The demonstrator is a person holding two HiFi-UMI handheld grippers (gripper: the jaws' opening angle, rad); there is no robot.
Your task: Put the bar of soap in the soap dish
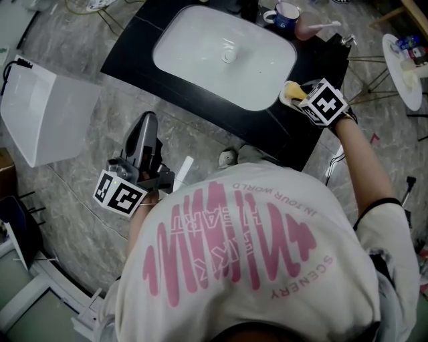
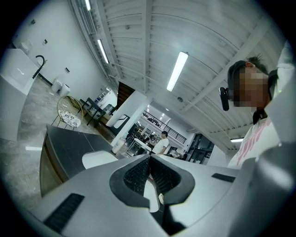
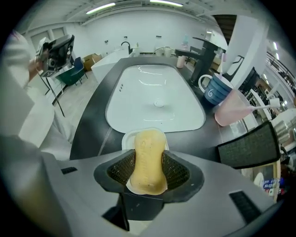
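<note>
A yellow bar of soap [image 3: 147, 159] sits between the pads of my right gripper [image 3: 148, 173], which is shut on its sides. Under and around the soap shows the white soap dish [image 3: 125, 136], on the black counter just in front of the sink. I cannot tell whether the soap rests on the dish. In the head view the soap [image 1: 292, 88], the dish [image 1: 285, 101] and the right gripper [image 1: 296, 94] are at the counter's near right. My left gripper [image 1: 148, 124] hangs off the counter over the floor, shut and empty, its pads [image 2: 138, 173] pressed together.
A white sink basin [image 1: 224, 53] fills the middle of the black counter [image 1: 137, 63]. Behind it stand a blue mug [image 1: 286, 15], a pink cup with a toothbrush [image 1: 309, 28] and a black faucet [image 3: 203, 53]. A white box [image 1: 40, 113] stands on the floor at left.
</note>
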